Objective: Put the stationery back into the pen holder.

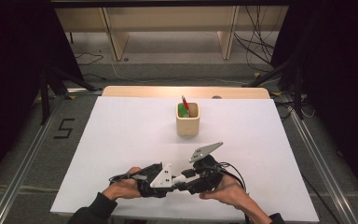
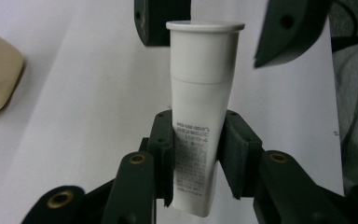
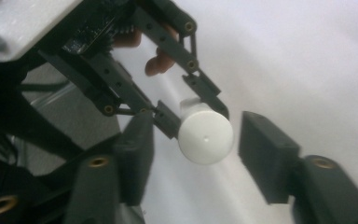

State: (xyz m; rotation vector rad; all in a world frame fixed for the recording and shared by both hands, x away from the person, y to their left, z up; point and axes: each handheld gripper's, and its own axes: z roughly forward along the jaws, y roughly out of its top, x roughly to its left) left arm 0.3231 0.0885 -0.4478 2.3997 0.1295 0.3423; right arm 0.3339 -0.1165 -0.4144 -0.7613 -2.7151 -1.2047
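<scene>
A white tube point(image 2: 200, 116) with a wide flat cap stands between the pads of my left gripper point(image 2: 196, 158), which is shut on the tube's printed body. My right gripper point(image 3: 201, 154) faces the tube end-on, with its jaws on either side of the round cap point(image 3: 206, 136). A gap shows at each pad, so that gripper is open. In the high view both grippers meet tip to tip near the table's front edge, left gripper point(image 1: 168, 181) and right gripper point(image 1: 193, 179), with the tube point(image 1: 182, 178) between them.
A pale wooden cup point(image 1: 188, 120) holding a red pen and a green one stands at the middle of the white table point(image 1: 121, 140), well beyond the hands. Cables lie on the floor behind the table.
</scene>
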